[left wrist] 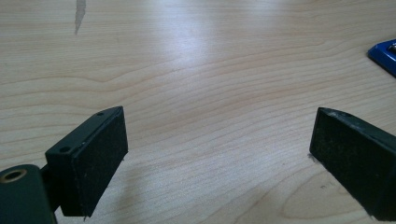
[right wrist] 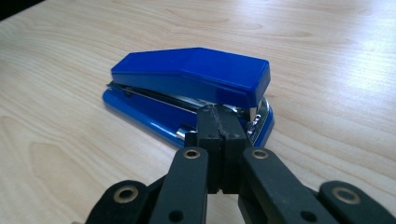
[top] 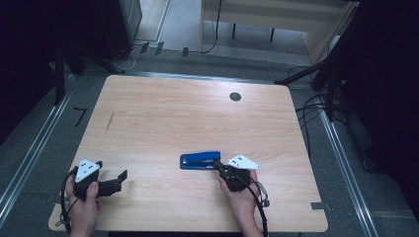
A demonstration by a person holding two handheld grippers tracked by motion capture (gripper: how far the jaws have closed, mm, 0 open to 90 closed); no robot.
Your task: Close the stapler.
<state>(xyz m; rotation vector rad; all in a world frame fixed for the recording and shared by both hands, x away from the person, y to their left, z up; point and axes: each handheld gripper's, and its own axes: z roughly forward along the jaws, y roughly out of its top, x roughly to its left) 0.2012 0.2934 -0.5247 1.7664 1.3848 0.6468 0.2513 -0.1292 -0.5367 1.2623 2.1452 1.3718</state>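
A blue stapler lies flat on the wooden table, a little right of centre and near the front. My right gripper is shut, jaws pressed together with nothing between them, and its tips rest against the stapler's right end. In the right gripper view the stapler lies just beyond the closed right gripper, its metal mouth facing the tips. My left gripper stands open near the front left corner, empty. In the left gripper view the left gripper spans bare wood, with a stapler corner at the right edge.
A dark round grommet sits in the tabletop at the back right. A thin dark mark runs along the left side. Cables trail on the floor to the right, and a pale desk stands beyond the table.
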